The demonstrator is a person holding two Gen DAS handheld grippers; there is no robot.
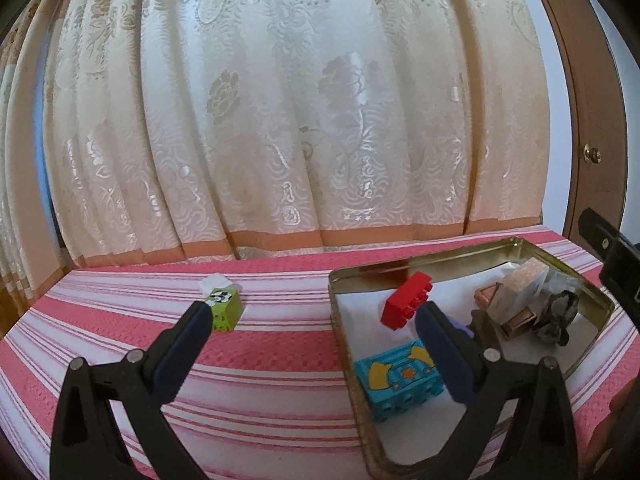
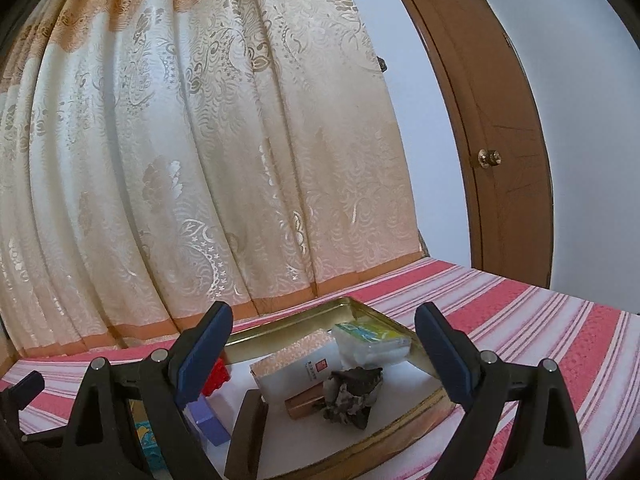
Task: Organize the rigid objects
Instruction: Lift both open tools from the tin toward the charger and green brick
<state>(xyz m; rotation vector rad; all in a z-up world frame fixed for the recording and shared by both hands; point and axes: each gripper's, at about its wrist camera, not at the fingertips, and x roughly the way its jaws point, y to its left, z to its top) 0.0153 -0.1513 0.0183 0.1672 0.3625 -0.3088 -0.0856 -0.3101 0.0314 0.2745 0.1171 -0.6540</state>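
Your left gripper (image 1: 312,320) hangs wide w/ nothing between the pads, one fingertip right by the green block (image 1: 226,307) on the striped cloth (image 1: 280,360), the other over the gold tin (image 1: 592,292) holding the red brick (image 1: 406,298) and blue block (image 1: 400,380). Your right gripper (image 2: 324,344) is also wide and empty over the tin's far side, where a pink-and-white box (image 2: 298,368) w/ a small red logo (text too small to read), a dark rock (image 2: 350,394) and a clear packet (image 2: 370,340) sit close together. Curtain (image 2: 200,160) and door (image 2: 500,140) stand behind.
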